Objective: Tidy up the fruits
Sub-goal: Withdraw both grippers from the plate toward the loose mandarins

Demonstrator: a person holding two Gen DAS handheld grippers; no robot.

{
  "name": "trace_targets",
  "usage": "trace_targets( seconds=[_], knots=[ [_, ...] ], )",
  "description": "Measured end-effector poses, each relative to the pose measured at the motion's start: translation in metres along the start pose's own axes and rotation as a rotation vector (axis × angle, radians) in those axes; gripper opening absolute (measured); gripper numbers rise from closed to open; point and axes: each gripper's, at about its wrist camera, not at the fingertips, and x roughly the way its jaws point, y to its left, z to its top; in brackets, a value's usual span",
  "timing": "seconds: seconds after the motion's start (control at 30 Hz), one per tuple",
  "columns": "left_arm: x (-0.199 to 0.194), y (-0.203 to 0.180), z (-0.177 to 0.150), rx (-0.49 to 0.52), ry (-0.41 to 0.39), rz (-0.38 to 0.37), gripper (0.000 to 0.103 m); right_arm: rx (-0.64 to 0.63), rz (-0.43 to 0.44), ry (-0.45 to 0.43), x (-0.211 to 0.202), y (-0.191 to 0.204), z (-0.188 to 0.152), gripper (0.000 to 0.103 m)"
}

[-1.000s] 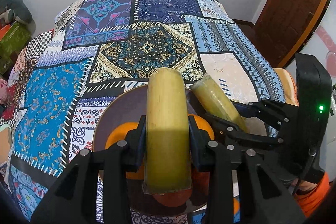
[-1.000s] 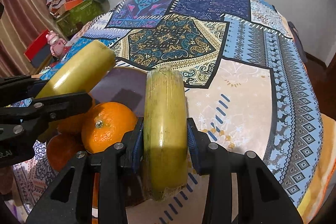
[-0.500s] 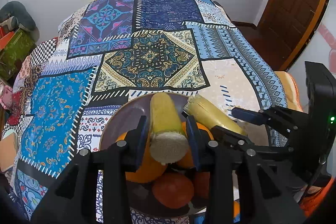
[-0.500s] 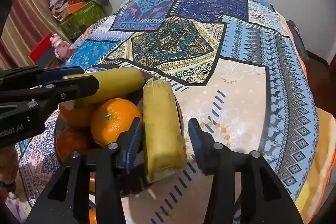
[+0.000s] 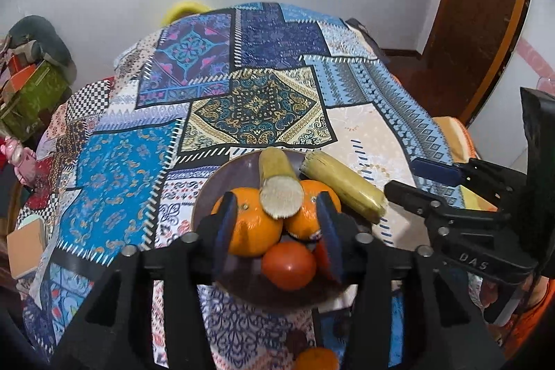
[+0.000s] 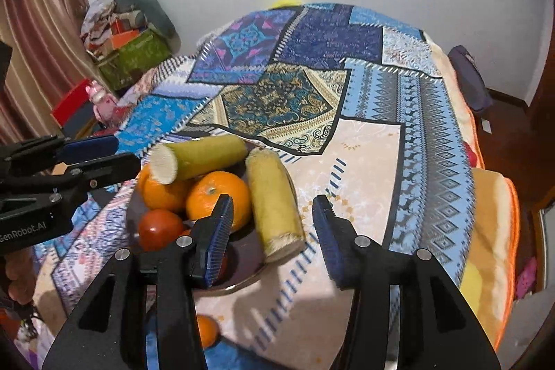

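1. My left gripper [image 5: 275, 224] is spread wide, holding nothing; one sugarcane piece [image 5: 277, 184] rests atop the oranges [image 5: 251, 226] in the plate [image 5: 222, 177].
2. My right gripper [image 6: 274, 234] gapes too; the second sugarcane piece [image 6: 274, 201] lies on the plate's rim.

A patchwork cloth [image 5: 249, 106] of blue, navy, cream and gold medallion patterns covers the bed. The plate [image 5: 222, 179] is dark brown-purple. Two yellow-green cane pieces [image 6: 201, 158] show pale cut ends. The oranges [image 6: 218, 196] are bright orange, the tomato [image 5: 288, 265] red. Both grippers are black with blue ribbed pads [image 6: 216, 238].
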Motion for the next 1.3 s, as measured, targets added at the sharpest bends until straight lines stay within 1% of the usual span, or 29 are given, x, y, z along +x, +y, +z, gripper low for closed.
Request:
trace_targets(
  seconds=[0.07,0.13,0.23,0.47,0.67,0.83,0.93,1.03,1.13,1.3],
  knots=[
    [-0.013,0.002,-0.005,-0.002,-0.020,0.005,0.056,-0.006,-0.009,-0.018,-0.012,0.005,-0.003,0.045],
    [-0.024,0.003,-0.011,0.000,-0.033,0.009,0.060,-0.010,-0.010,-0.034,-0.022,0.011,-0.007,0.048],
    [-0.038,0.006,-0.023,-0.002,-0.041,0.007,0.062,-0.021,-0.010,-0.049,-0.035,0.020,-0.014,0.050],
    [-0.049,0.011,-0.055,-0.018,-0.005,-0.009,0.063,-0.036,-0.009,-0.041,-0.047,0.035,-0.035,0.051],
    [-0.045,0.011,-0.084,-0.040,0.044,-0.039,0.063,-0.002,0.007,-0.002,-0.044,0.040,-0.060,0.051],
    [-0.028,0.005,-0.109,-0.070,0.112,-0.072,0.063,0.037,0.019,0.049,-0.036,0.041,-0.085,0.051],
    [-0.021,-0.001,-0.119,-0.069,0.135,-0.086,0.063,0.053,0.027,0.075,-0.030,0.041,-0.096,0.051],
    [-0.016,-0.007,-0.127,-0.057,0.147,-0.096,0.063,0.064,0.027,0.088,-0.026,0.040,-0.101,0.051],
    [-0.007,-0.012,-0.131,-0.045,0.164,-0.081,0.063,0.067,0.033,0.103,-0.020,0.039,-0.100,0.051],
    [-0.001,-0.012,-0.133,-0.063,0.172,-0.109,0.062,0.055,0.036,0.113,-0.011,0.043,-0.097,0.051]
  ],
)
